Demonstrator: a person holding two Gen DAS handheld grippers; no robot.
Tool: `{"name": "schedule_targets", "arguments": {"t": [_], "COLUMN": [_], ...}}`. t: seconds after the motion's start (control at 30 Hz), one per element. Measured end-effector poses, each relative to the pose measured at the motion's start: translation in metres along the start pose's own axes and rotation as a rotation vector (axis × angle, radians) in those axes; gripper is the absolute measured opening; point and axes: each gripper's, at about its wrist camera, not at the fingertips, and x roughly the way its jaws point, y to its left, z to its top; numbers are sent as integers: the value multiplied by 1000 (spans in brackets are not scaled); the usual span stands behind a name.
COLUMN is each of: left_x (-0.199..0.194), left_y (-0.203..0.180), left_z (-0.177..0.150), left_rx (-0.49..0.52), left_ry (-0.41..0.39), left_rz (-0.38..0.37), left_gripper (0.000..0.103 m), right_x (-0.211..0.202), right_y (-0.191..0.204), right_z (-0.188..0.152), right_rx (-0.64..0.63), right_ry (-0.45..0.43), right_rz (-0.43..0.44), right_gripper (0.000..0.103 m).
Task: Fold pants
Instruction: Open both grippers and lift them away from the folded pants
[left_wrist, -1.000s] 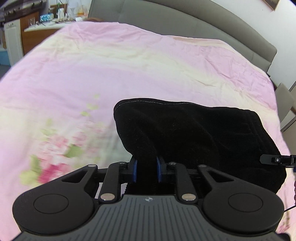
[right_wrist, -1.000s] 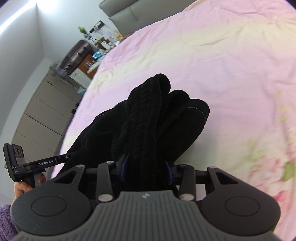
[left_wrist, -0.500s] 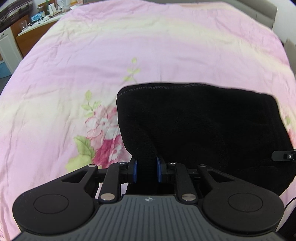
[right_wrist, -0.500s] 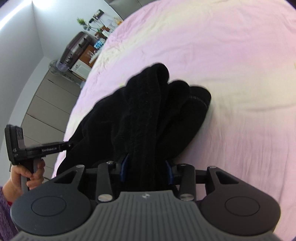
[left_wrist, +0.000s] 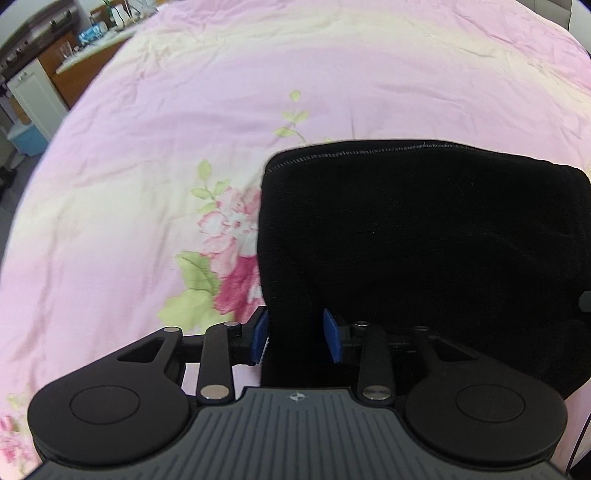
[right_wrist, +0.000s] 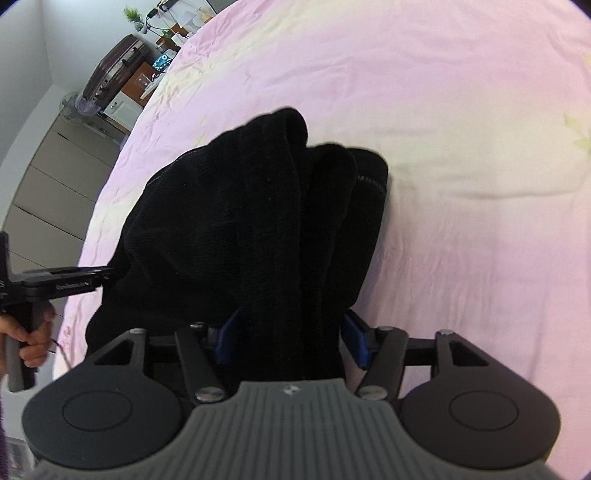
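The black pants (left_wrist: 424, 236) lie folded into a thick pad on the bed's pink flowered cover (left_wrist: 184, 155), near the person's edge of it.

On the left, the left tongs (left_wrist: 295, 334) are opening over the near left corner of the pad. The blue pads (left_wrist: 259, 332) stand apart with dark cloth between them, and a gap shows on both sides, so nothing is pinched there now. The stitched hem runs along the far edge of the pad and lies flat.

On the right, the right tongs (right_wrist: 288, 339) are opening too. A bunched roll of several layers (right_wrist: 295, 229) sits between the blue pads (right_wrist: 352, 338) and stands up in soft ridges. The cloth seems to touch the pads only loosely, if at all.

The fabric looks like a soft, thick knit or fleece: light, limp, not slippery and in no way fragile. It will sag and slump where it is not carried, and stacked layers may slide over each other. Good places to take hold are probably the corners and the hemmed edge, pinching all layers together.
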Motion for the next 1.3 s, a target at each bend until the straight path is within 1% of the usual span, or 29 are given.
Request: {"name": "schedule_targets", "arguments": {"t": [0.13, 0.23, 0.3, 0.33, 0.4, 0.47, 0.6, 0.67, 0.73, 0.83, 0.9, 1.0, 1.13, 1.23, 1.3], "left_x": [-46, -85, -110, -125, -149, -172, -208, -216, -226, -229, -226, -221, -212, -198, -189], "left_y": [-6, -16, -26, -32, -46, -60, -89, -103, -117, -140, -157, -181, -196, -200, -201], "left_z": [-2, -6, -11, -14, -22, -34, -60, -71, -85, -103, -114, -130, -148, -156, -157], "left_rx": [14, 28, 38, 41, 53, 64, 76, 74, 45, 25, 30, 24, -33, -75, -82], "left_ry": [-58, -119, -162, -197, -261, -316, -415, -456, -502, -555, -578, -587, -605, -584, -563], "left_rz": [20, 41, 52, 68, 94, 109, 126, 125, 133, 143, 147, 129, 127, 146, 156], "left_gripper": [50, 51, 52, 52, 52, 52, 53, 64, 69, 70, 70, 70, 72, 75, 75], "right_x": [-38, -71, -96, -106, -132, -152, -188, -203, -215, -229, -236, -237, -232, -222, -214], "right_y": [16, 31, 41, 45, 51, 58, 70, 71, 71, 68, 67, 64, 58, 52, 49], "right_z": [-5, -10, -19, -24, -36, -47, -74, -87, -99, -120, -133, -151, -168, -175, -179], "right_rx": [-152, -262, -330, -354, -400, -432, -505, -513, -505, -483, -471, -457, -450, -438, -447], "right_ry": [-85, -147, -203, -226, -265, -298, -358, -385, -409, -447, -470, -496, -527, -532, -533], "right_rz": [-54, -82, -92, -86, -46, -29, -8, 7, 18, 18, 15, 3, -29, -72, -107], "right_gripper": [65, 68, 80, 82, 88, 95, 96, 96, 97, 98, 98, 98, 98, 98, 98]}}
